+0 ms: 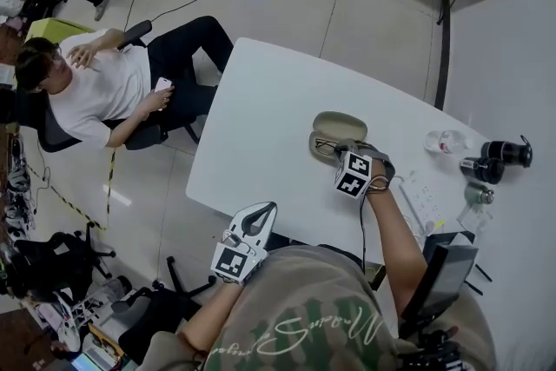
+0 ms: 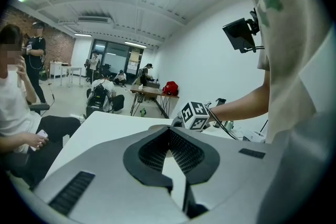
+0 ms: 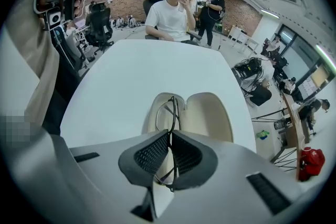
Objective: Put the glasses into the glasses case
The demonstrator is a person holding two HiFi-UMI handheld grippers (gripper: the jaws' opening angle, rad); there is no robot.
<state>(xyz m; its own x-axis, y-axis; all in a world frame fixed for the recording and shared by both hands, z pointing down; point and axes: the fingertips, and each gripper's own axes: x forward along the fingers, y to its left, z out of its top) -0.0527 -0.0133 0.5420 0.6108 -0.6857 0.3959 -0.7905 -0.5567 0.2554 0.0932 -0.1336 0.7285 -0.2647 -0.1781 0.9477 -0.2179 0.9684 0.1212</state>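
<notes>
Right hand-held gripper (image 3: 171, 134): jaws narrow, clamped on the glasses (image 3: 172, 112). The thin dark frame runs straight through the pinch between the two ribbed pads (image 3: 152, 155).

The glasses stand on edge rather than flat, over the left half of the open glasses case (image 3: 207, 115) as seen in the right gripper view. One lens rim sits inside that half's outline. Can't tell whether the frame touches the lining. The case's right half is bare, with a pale beige lining.

The case lies open on the white counter (image 3: 131, 76), roughly mid-counter in the head view, hinge line running away from the right gripper. That gripper's marker cube (image 1: 354, 172) is just on the near side of the case.

Left hand-held gripper (image 2: 169, 130): jaw tips together, nothing between the pads. In the head view it hangs off the counter's near edge, close to the wearer's torso and well apart from the case. Its own view looks across the counter toward the right gripper's cube.

Other items:
- Two black cylindrical objects (image 1: 506, 154) and a clear plastic piece (image 1: 446, 141) sit on the counter's right end, well apart from the case.
- A seated person (image 1: 95, 87) in a white shirt is beyond the counter's far end, holding a phone.
</notes>
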